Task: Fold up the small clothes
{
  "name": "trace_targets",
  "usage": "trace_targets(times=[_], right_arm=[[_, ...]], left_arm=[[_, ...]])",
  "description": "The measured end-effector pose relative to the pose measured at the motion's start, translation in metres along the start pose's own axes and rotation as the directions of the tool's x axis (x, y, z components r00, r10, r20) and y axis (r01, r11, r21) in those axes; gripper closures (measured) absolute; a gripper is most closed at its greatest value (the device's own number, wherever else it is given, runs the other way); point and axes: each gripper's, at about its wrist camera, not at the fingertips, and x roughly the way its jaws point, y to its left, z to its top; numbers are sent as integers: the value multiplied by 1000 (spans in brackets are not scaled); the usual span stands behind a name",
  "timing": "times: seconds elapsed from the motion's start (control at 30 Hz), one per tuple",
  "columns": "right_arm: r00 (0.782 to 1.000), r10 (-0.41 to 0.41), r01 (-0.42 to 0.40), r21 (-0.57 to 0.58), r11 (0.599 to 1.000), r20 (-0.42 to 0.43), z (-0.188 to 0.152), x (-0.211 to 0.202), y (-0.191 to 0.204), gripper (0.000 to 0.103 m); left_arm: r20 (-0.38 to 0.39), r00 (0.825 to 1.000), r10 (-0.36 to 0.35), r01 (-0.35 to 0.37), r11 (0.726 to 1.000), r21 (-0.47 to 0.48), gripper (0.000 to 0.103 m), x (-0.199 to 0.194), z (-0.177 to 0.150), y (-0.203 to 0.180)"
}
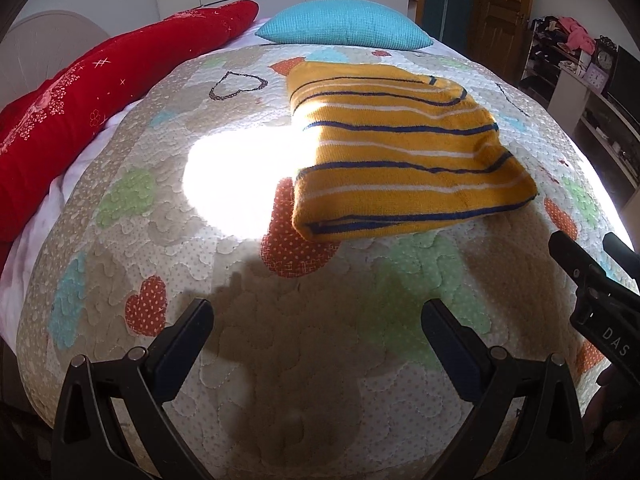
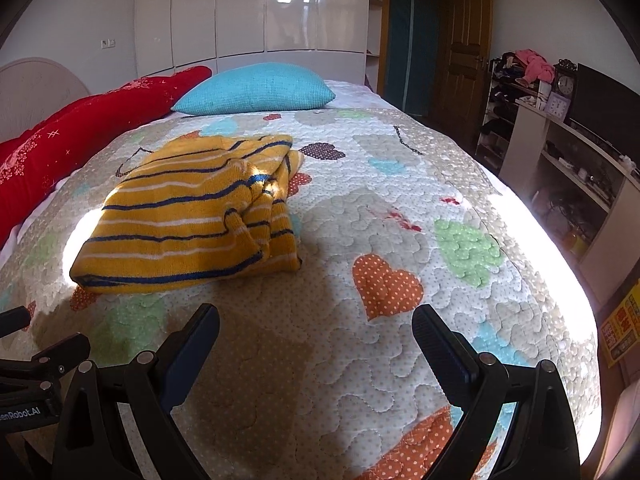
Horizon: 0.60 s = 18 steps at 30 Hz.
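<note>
While the striped yellow sweater [image 1: 400, 152] lay folded on the quilted bed [image 1: 248, 360], both sets of jaws were held apart, empty. It was seen ahead-right of the left gripper [image 1: 318, 344] and ahead-left of the right gripper [image 2: 316, 344], neither judged clearly nearer.

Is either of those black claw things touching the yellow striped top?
Apart. In both wrist views, bare quilt lies between the striped top and the open left gripper and right gripper.

bedrm | glossy white wardrobe [image 2: 252, 8] | wood door [image 2: 464, 60] | sunlit quilt [image 2: 400, 208]
</note>
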Motion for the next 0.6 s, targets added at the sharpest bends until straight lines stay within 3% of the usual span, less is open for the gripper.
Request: trace_targets(times=[0.6], right_arm=[[1000,-15,15,-40,999,-12,15,22,13,4]], left_arm=[[-34,999,-28,27,1000,-9,0,28,20,-1]])
